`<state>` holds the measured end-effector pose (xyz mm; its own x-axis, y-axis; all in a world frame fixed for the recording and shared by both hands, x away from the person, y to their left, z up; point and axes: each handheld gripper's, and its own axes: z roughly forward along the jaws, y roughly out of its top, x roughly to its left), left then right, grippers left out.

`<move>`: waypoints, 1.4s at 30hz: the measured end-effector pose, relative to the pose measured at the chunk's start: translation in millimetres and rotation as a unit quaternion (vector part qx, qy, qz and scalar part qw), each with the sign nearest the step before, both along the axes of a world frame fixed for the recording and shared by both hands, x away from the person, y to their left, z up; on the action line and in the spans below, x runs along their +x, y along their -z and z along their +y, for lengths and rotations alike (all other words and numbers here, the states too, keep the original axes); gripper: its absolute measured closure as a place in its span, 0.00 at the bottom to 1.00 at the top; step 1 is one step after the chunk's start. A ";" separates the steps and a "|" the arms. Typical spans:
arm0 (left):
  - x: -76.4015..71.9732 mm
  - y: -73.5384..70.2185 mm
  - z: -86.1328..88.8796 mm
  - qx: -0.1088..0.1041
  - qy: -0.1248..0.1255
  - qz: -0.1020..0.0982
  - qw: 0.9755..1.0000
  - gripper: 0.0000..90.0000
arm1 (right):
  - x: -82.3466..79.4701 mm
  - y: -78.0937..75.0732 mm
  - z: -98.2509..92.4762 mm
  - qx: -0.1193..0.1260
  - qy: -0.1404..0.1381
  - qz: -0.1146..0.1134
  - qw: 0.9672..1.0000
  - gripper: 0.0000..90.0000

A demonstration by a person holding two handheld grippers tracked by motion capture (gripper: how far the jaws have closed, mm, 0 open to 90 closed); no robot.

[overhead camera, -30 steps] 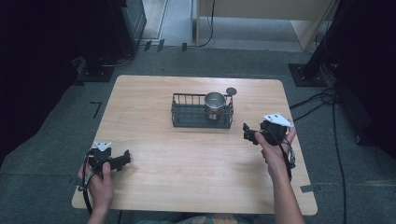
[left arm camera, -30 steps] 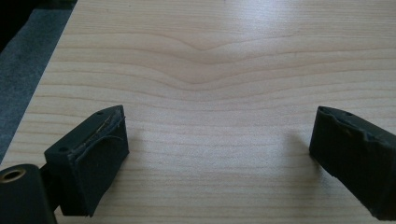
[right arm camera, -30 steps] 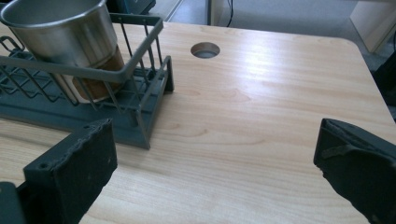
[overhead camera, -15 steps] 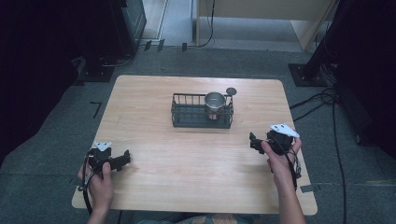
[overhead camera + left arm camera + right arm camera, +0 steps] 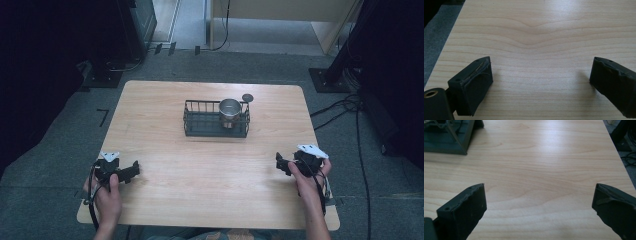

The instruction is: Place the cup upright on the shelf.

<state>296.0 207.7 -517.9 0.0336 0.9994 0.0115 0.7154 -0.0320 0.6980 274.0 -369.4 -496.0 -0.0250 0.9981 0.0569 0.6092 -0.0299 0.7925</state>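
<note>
Pulling back toward five o'clock, the right gripper (image 5: 280,163) sits wide apart, well clear of the cup (image 5: 230,111) in the basket (image 5: 200,127); left gripper (image 5: 134,169) likewise spread, empty, so the placing looks done.

A dark wire basket (image 5: 216,120) sits at the upper middle of the frame on the table. A shiny metal cup (image 5: 230,111) stands upright in its right end, open mouth up.

Overhead view; gripper views low over table (image 5: 210,170)
</note>
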 end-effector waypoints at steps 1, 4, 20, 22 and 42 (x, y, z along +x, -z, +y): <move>0.0 0.0 0.0 0.000 0.000 0.000 1.000 0.05 | -1.8 1.1 -1.5 0.000 0.002 0.001 1.000 0.00; 0.0 0.0 0.0 0.000 0.000 0.000 1.000 0.05 | -7.4 4.6 -5.2 -0.004 0.005 0.007 1.000 0.00; 0.0 0.0 0.0 0.000 0.000 0.000 1.000 0.05 | -32.0 22.0 -19.5 -0.013 0.016 0.033 0.999 0.00; 0.0 0.0 0.0 0.000 0.000 0.000 1.000 0.05 | -35.1 22.3 -21.5 -0.013 0.019 0.034 0.999 0.00; 0.0 0.0 0.0 0.000 0.000 0.000 1.000 0.05 | -59.8 31.6 -36.7 -0.021 0.036 0.059 0.997 0.00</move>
<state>296.0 207.7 -517.9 0.0333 0.9994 0.0120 0.7154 -0.0322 0.6980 214.2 -406.0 -527.6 0.0510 0.9986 0.0141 0.6955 -0.0457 0.7170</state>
